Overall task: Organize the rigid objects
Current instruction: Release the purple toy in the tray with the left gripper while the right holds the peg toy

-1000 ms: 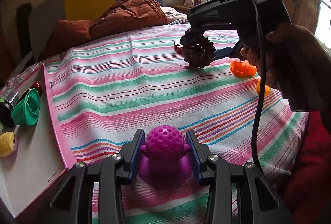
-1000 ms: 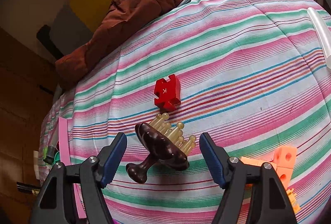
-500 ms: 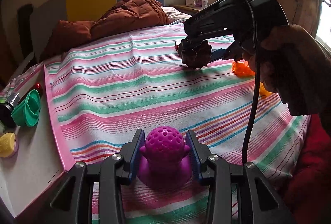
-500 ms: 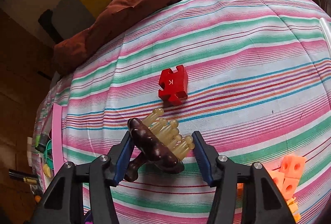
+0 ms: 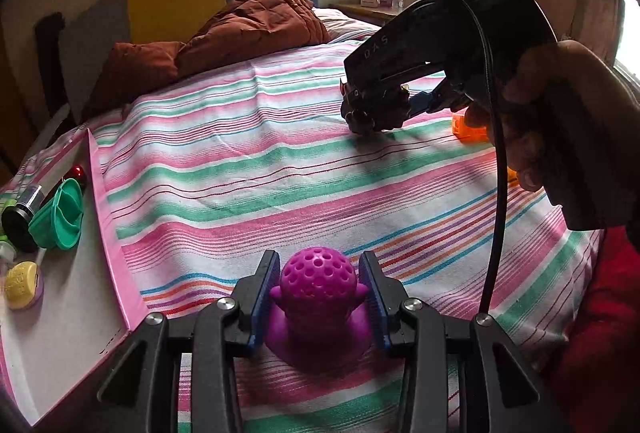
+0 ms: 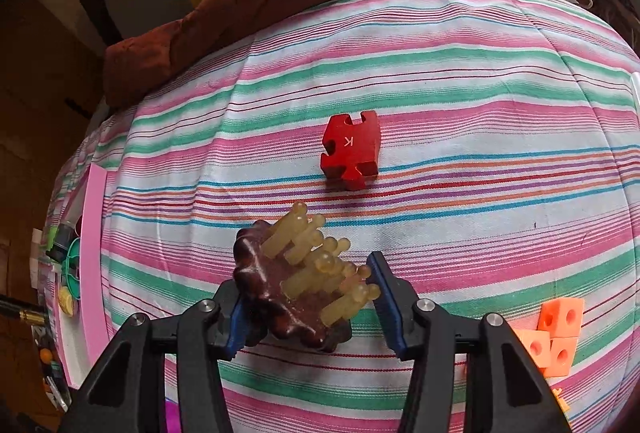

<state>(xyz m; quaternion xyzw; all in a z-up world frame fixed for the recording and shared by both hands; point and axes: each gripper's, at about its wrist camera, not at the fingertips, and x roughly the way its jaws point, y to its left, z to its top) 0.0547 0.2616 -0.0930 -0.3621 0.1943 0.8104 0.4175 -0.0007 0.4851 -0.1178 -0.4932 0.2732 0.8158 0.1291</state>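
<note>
On a striped bed [image 5: 248, 161], a person is working 2 handheld tools at once. The left tool [image 5: 318, 297] is clenching a purple perforated massager [image 5: 318, 285] by its domed head, base resting on the sheet. The right tool [image 6: 308, 297], jaws just closing, is gripping a brown knobbed massager [image 6: 280, 285] tilted on its side, its pale prongs pointing toward a red puzzle block [image 6: 352, 149]. Both pieces are likely bound for the pink-edged tray [image 5: 108, 217] at the bed's left, already holding a green cup [image 5: 60, 217].
</note>
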